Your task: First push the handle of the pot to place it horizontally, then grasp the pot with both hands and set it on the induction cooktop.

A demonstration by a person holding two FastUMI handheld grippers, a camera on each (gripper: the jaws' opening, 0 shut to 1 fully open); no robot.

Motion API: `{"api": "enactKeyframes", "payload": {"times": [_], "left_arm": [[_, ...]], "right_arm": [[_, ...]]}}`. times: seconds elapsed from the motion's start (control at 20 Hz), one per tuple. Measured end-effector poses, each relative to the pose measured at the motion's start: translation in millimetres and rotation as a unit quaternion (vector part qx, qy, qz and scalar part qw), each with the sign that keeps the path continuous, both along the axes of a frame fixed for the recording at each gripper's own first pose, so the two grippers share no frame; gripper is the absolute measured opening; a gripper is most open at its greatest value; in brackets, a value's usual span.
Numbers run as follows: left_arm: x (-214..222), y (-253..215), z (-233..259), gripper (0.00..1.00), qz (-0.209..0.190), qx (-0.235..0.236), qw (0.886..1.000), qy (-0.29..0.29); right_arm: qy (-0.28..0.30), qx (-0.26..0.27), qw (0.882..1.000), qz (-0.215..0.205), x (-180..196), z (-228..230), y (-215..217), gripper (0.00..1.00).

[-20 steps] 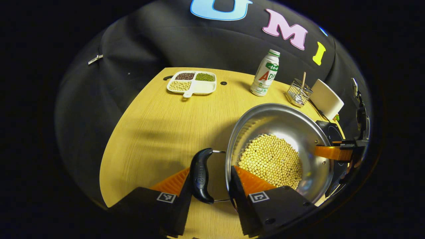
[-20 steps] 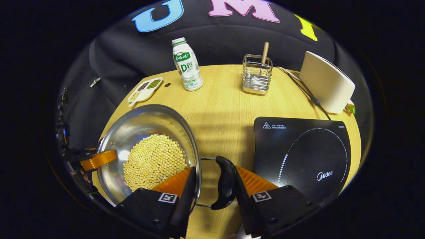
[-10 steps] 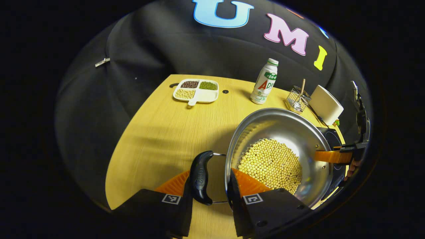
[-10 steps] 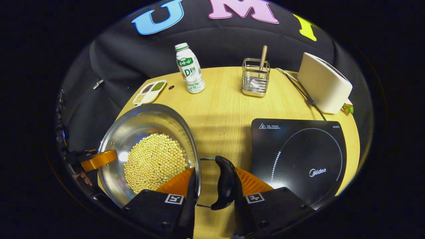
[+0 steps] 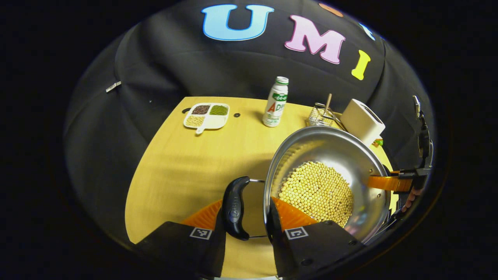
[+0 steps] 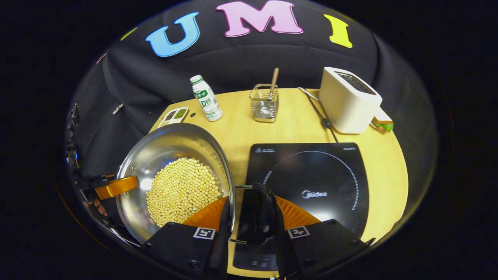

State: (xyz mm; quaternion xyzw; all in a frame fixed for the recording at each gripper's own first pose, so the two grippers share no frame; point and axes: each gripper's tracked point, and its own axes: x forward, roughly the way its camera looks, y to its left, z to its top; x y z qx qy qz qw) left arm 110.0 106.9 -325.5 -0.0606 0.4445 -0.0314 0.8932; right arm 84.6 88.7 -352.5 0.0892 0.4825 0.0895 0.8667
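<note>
Closing on its handles, both grippers' fingers [image 5: 202, 212] [image 6: 295, 212] hold the pot [image 6: 155, 155] above the cooktop's [image 6: 323, 171] edge.

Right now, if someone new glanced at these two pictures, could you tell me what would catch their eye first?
First, the shiny steel pot, heaped with pale yellow beans and held at each side handle by a hand-held gripper: the left and the right. In the right gripper view, the black induction cooktop lies just beside it. Behind it stands a white toaster.
</note>
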Motion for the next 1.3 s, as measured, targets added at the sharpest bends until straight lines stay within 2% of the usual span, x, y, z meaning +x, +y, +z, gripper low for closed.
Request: {"api": "enactKeyframes", "payload": {"times": [0.1,0.2,0.3,0.35,0.4,0.5,0.55,0.7,1.05,1.25,1.3], "left_arm": [[2.6,-27.1,1.9,0.53,-0.009,-0.005,1.000,0.001],[7.7,-54.6,3.6,0.53,-0.018,-0.010,1.000,0.000],[12.2,-81.7,2.0,0.53,-0.025,-0.017,1.000,0.000],[15.7,-94.1,2.2,0.53,-0.027,-0.019,0.999,0.000],[18.5,-106.5,0.8,0.53,-0.032,-0.019,0.999,-0.001],[26.1,-129.5,-1.8,0.53,-0.038,-0.022,0.999,-0.002],[29.4,-139.6,-2.9,0.53,-0.040,-0.023,0.999,-0.002],[35.5,-166.7,-6.3,0.53,-0.048,-0.022,0.999,-0.001],[49.3,-213.6,-27.3,0.53,-0.055,-0.018,0.998,0.004],[57.0,-226.3,-37.7,0.53,-0.056,-0.014,0.998,0.005],[58.6,-228.0,-40.7,0.53,-0.055,-0.014,0.998,0.005]], "right_arm": [[-0.002,-0.003,1.000,-0.006,0.3,2.8,-27.0,0.52],[-0.006,-0.009,1.000,-0.008,2.0,5.1,-54.4,0.47],[-0.007,-0.012,1.000,-0.016,3.4,5.8,-81.8,0.52],[-0.007,-0.014,1.000,-0.019,4.1,5.3,-94.9,0.52],[-0.006,-0.016,1.000,-0.022,5.4,3.8,-106.9,0.48],[-0.005,-0.017,0.999,-0.028,8.1,0.3,-129.2,0.55],[-0.004,-0.018,0.999,-0.031,9.6,-1.9,-139.6,0.52],[0.000,-0.018,0.999,-0.035,13.8,-9.2,-166.8,0.52],[0.011,-0.013,0.999,-0.044,22.8,-36.0,-210.1,0.52],[0.015,-0.010,0.999,-0.047,26.5,-47.9,-221.2,0.52],[0.015,-0.009,0.999,-0.047,28.8,-50.9,-222.6,0.48]]}}
